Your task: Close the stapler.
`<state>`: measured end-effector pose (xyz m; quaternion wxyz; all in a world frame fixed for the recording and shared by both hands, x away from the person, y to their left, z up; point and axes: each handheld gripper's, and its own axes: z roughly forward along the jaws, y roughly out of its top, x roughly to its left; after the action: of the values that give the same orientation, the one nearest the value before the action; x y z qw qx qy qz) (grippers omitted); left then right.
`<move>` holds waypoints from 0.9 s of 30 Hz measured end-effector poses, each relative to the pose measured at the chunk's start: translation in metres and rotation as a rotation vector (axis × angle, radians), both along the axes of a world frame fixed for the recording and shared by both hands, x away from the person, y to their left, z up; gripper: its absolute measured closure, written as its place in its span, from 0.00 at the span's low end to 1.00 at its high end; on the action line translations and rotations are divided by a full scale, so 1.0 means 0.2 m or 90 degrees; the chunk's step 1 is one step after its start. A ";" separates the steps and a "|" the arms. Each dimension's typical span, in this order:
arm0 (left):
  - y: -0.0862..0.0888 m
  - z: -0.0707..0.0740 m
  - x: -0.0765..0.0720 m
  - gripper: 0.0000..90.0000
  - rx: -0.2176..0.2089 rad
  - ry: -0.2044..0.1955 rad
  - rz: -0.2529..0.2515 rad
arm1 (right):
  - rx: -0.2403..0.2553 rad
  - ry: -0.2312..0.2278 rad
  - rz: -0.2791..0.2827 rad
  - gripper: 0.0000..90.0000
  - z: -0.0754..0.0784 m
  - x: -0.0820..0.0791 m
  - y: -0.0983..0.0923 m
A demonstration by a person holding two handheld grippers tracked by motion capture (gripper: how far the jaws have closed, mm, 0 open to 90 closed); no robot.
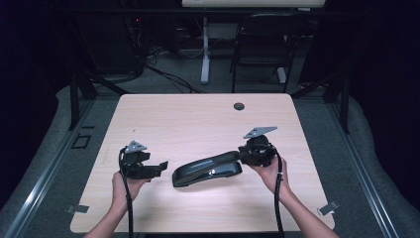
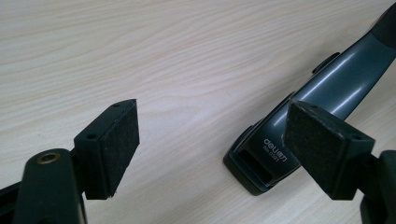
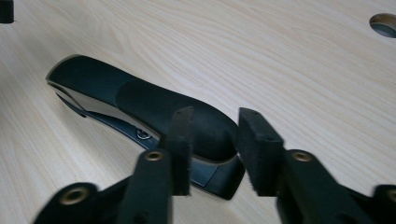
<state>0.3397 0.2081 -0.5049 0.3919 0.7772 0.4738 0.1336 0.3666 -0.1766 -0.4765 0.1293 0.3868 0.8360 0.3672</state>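
On worktop [image 1: 198, 119], stapler [image 1: 207, 168] lies flat; right tool [image 3: 215, 135] straddles its 3 o'clock handle end part-open, left tool [image 2: 210, 140] wide, unloaded, facing its mouth.

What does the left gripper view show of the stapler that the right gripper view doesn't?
Left gripper view: the stapler's nose with its printed brand mark, beyond the open left gripper. Right gripper view: the black padded handle end between the jaws of the right gripper, plus the cable hole in the tabletop. Both: the stapler lying on the light wooden table.
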 end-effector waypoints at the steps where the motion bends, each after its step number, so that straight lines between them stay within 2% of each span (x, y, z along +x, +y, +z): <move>1: 0.00 0.00 0.00 0.21 0.002 0.002 -0.002 | -0.001 -0.004 -0.003 0.62 0.01 -0.01 -0.01; 7: 0.02 0.01 -0.01 0.20 -0.001 0.001 0.001 | 0.010 -0.021 -0.003 0.42 0.07 -0.05 -0.05; 11: 0.03 0.01 -0.01 0.18 -0.009 0.000 0.005 | 0.019 -0.024 -0.009 0.34 0.09 -0.07 -0.10; 14: 0.03 0.01 -0.01 0.18 -0.013 -0.004 0.009 | 0.002 -0.030 -0.020 0.29 0.10 -0.09 -0.13; 18: 0.04 0.02 -0.01 0.17 -0.015 -0.002 0.009 | -0.005 -0.028 -0.035 0.21 0.12 -0.11 -0.21; 24: 0.06 0.01 0.00 0.14 -0.016 0.003 0.009 | -0.006 -0.006 -0.069 0.16 0.07 -0.17 -0.33; 27: 0.05 0.01 0.00 0.14 -0.015 0.006 0.011 | -0.027 0.008 -0.085 0.15 0.03 -0.19 -0.38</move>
<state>0.3405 0.2191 -0.5037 0.3975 0.7693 0.4836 0.1279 0.3285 -0.2533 -0.4714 0.1564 0.4410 0.8166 0.3380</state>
